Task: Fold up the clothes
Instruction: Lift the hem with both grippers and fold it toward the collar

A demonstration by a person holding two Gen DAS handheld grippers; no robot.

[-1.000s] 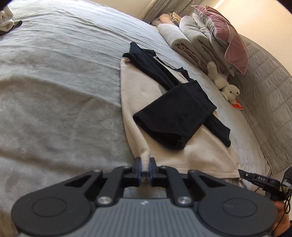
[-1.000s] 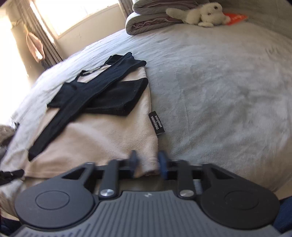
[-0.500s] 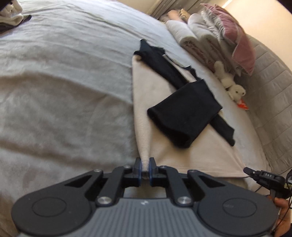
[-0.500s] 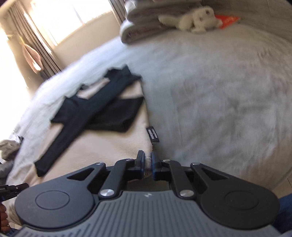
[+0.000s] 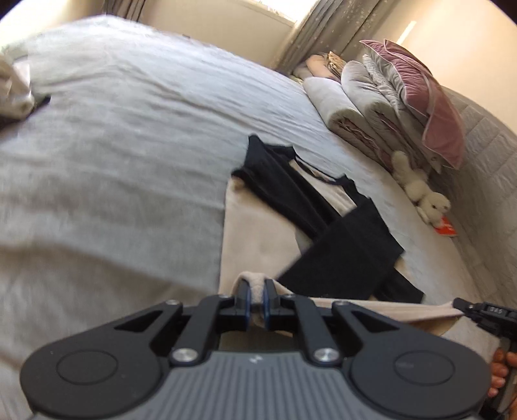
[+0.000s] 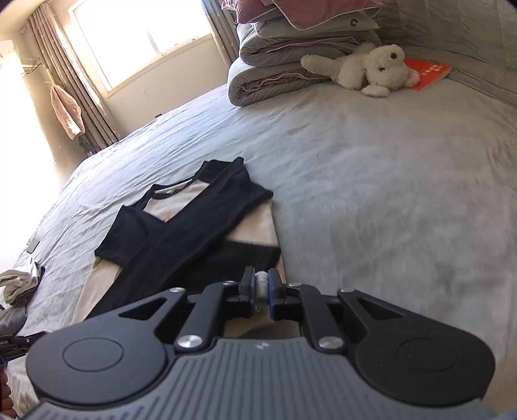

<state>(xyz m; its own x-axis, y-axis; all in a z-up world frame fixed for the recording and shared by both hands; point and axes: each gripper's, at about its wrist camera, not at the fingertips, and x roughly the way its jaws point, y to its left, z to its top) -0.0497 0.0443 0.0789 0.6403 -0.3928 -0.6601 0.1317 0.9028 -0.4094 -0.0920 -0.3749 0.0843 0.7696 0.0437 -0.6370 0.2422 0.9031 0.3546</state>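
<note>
A beige shirt with black sleeves (image 5: 258,232) lies flat on the grey bed, its black sleeves (image 6: 194,239) folded across the chest. My left gripper (image 5: 256,295) is shut on the hem's left corner, which is raised off the bed. My right gripper (image 6: 261,286) is shut on the hem's right corner, also lifted and carried over the shirt's lower part. The hem stretches between both grippers, and the right gripper shows at the right edge of the left wrist view (image 5: 481,311).
Folded quilts and a pink pillow (image 5: 416,97) are stacked at the headboard, with a white plush toy (image 6: 368,69) and an orange book (image 6: 431,72). Crumpled clothes (image 6: 19,284) lie at the bed's left edge. A window and curtains (image 6: 142,29) are beyond.
My right gripper has shut on the hem corner. Both grippers have lifted the hem and moved it forward over the shirt toward the collar.
</note>
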